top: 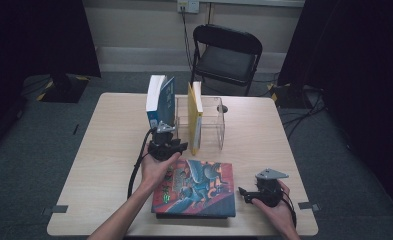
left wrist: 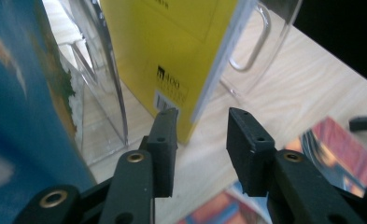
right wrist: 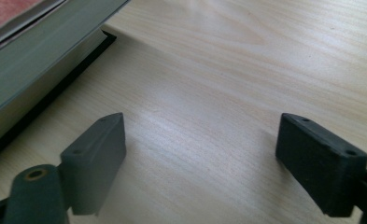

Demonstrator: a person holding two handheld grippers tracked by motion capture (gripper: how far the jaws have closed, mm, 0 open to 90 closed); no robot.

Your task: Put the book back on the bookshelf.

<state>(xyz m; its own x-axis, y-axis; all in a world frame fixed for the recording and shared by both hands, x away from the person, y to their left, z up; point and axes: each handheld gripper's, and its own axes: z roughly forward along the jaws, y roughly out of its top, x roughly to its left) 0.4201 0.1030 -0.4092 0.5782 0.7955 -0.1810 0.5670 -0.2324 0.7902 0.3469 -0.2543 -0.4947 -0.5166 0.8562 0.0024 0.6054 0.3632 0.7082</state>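
A blue book stands upright at the left end of a clear plastic rack, and a yellow book stands inside the rack. A thick book with a colourful cover lies flat near the table's front edge. My left gripper hovers in front of the rack, between the blue book and the yellow book. Its jaws stand a little apart with nothing between them. My right gripper rests low beside the flat book's right edge, jaws wide open over bare wood.
The light wooden table has free room at its left and right sides. A black folding chair stands behind the table. Dark curtains hang at both sides of the room.
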